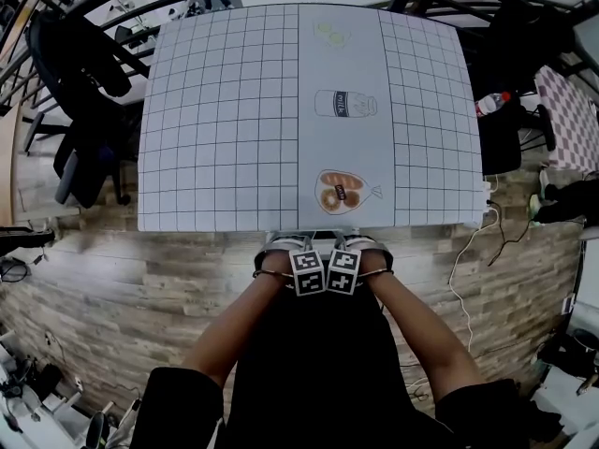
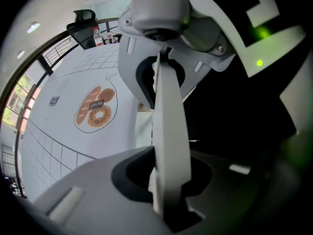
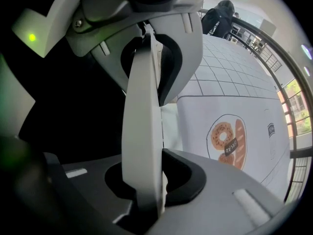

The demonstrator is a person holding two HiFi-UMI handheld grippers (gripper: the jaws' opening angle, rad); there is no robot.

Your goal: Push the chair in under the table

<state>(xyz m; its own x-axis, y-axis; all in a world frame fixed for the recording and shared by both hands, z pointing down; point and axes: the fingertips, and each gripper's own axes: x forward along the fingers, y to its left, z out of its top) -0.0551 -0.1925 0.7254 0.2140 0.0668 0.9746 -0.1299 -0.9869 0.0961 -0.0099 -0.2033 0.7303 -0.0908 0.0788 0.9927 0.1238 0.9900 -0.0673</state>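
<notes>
**Fig.** L gripper [image 1: 298,258] and R gripper [image 1: 352,258] sit side by side at mid near edge of surface [image 1: 225,138], pointing down over the black chair [image 1: 314,363]. On both, jaws are drawn together w/ nothing seen betw. them, prob. serving as blunt pushers, not clamps. Chair lies just short of that edge, betw. the forearms. Contact w/ its back is unclear.

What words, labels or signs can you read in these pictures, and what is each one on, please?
"BREAD": dark tag on the bread drawing.
Bottle drawing: label too small to read.
Plastic bottle with red cap: label too blurred to read.
Marker cubes: square patterns only, no words.
</notes>
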